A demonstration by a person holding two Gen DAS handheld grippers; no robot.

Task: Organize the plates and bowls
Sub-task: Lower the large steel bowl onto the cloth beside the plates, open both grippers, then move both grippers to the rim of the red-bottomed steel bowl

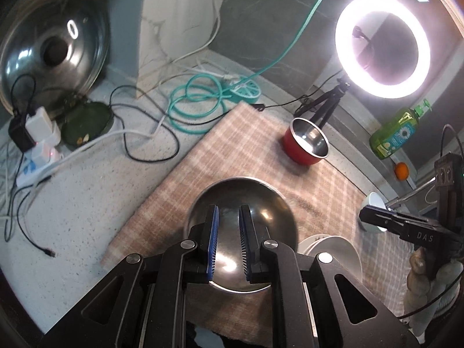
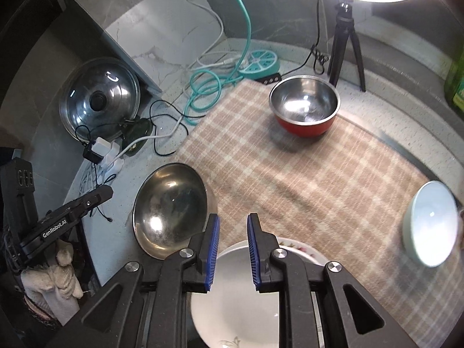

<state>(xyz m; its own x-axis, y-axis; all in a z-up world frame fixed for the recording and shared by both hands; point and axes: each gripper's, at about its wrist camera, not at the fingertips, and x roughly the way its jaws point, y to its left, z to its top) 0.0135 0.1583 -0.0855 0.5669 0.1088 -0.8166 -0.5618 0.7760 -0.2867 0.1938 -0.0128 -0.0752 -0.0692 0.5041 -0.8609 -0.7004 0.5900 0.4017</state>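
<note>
While both grippers hang tilted downward over the near end of the cloth (image 2: pixel 290 174), neither grips anything: the left gripper (image 1: pixel 229 208) has its blue pads narrowly parted above the hollow of the steel bowl (image 1: pixel 261 211), and the right gripper (image 2: pixel 233 217) has its pads a little wider apart over the white plate (image 2: pixel 237 304), with only air between them. That plate lies on a floral plate (image 2: pixel 304 250) whose rim shows beyond it, so the flat pieces look already stacked at the cloth's near edge, probably to keep them in one pile. Just left of the stack, the steel bowl rests mouth up at the cloth's left border, close to the plates but not on them. Each tool hovering over its own dish suggests a pause between placements, not a grasp. Farther right, well apart from the stack, the white bowl (image 2: pixel 432 226) appears tipped, its mouth turned toward the camera, and seems not yet sorted. At the cloth's far end the red bowl (image 2: pixel 304 101) stands upright alone, likely the spot where bowls could be nested. Beyond the cloth, a tripod (image 2: pixel 345 37) with a ring light (image 1: pixel 382 46) stands just behind the red bowl, and a pot lid (image 1: pixel 52 49) leans against the wall to the far left, both outside the job.
</note>
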